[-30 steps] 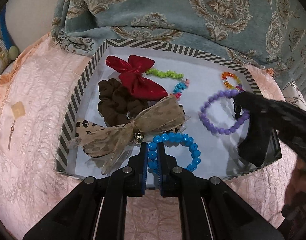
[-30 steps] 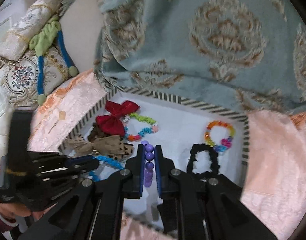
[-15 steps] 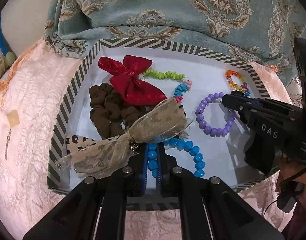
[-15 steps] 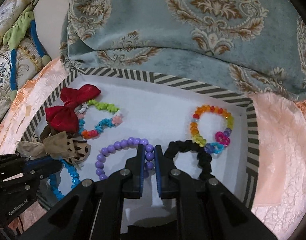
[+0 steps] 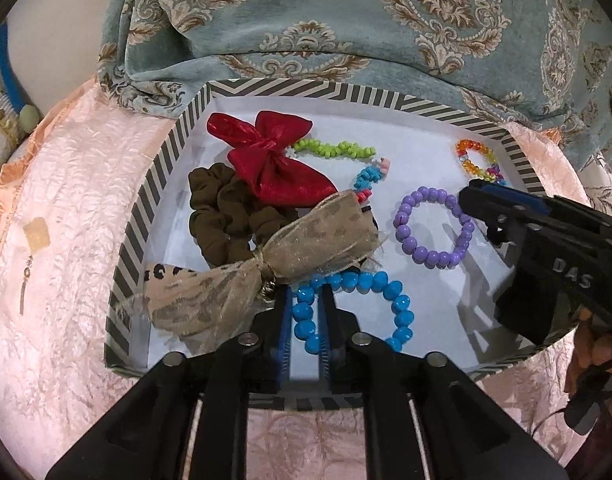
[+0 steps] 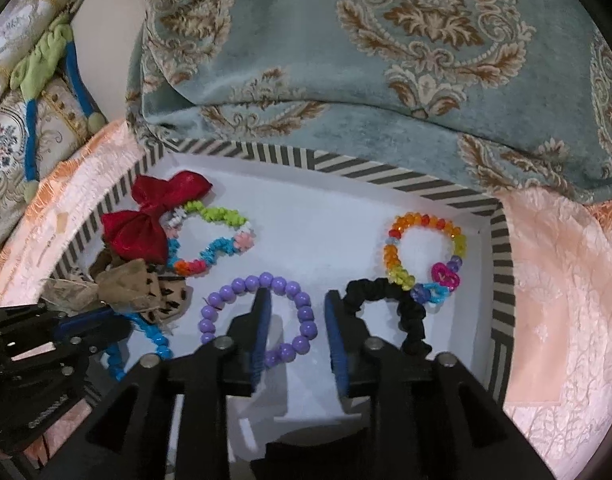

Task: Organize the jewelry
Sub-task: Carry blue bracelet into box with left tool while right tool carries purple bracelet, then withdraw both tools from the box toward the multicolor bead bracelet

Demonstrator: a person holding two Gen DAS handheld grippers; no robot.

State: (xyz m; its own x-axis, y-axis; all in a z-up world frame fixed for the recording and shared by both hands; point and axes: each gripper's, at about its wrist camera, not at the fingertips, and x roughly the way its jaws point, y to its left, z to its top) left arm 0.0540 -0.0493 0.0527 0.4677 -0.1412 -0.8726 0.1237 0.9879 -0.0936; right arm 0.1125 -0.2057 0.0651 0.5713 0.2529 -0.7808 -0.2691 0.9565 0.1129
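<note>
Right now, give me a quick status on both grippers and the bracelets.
Left gripper shut on blue bracelet. Right gripper just opened, purple bracelet lying loose in tray. Black scrunchie touching right finger.

Support surface: bed covered with a peach, crinkled quilted bedspread (image 5: 66,220). Directly on it lies a shallow striped-rim tray (image 5: 154,184) with a white floor. A teal damask blanket (image 6: 345,60) is heaped along the tray's far edge, overlapping the bedspread. An embroidered cushion (image 6: 10,148) sits at the far left.
</note>
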